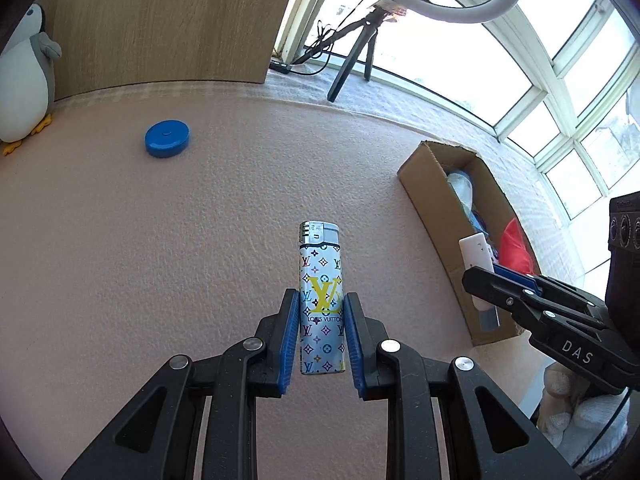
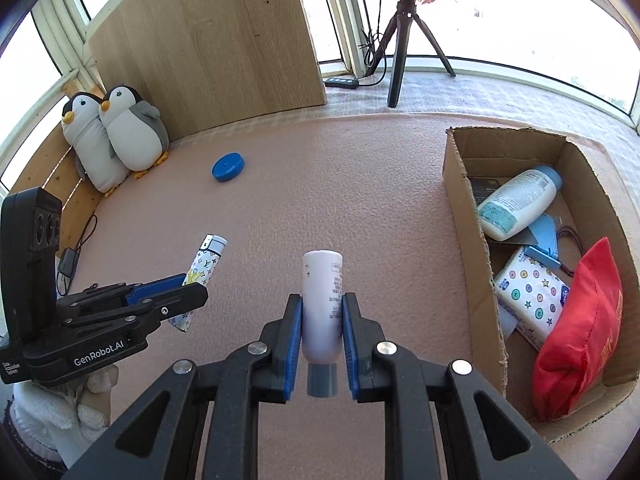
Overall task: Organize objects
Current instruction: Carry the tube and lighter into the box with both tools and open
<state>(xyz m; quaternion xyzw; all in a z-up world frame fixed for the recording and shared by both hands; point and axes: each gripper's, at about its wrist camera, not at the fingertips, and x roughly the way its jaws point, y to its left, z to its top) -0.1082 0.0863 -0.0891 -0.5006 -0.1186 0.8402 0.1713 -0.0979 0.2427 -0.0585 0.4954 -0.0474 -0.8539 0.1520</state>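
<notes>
Glossy lighter (image 1: 321, 300) pinched mid-body in left gripper (image 1: 322, 316): light, stiff, slippery. Right gripper (image 2: 321, 320) clamps soft tube (image 2: 322, 304); cardboard box (image 2: 464, 216) at 2 o'clock.

Ring light (image 1: 444, 12) top cut off; box (image 1: 436, 216) contents partly hidden.

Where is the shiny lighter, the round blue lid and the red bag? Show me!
lighter (image 1: 321, 280), left wrist view, on the yellow letters on its body.
blue lid (image 2: 228, 166), right wrist view, on the middle of its flat top.
red bag (image 2: 580, 328), right wrist view, on the middle of its red side.
</notes>
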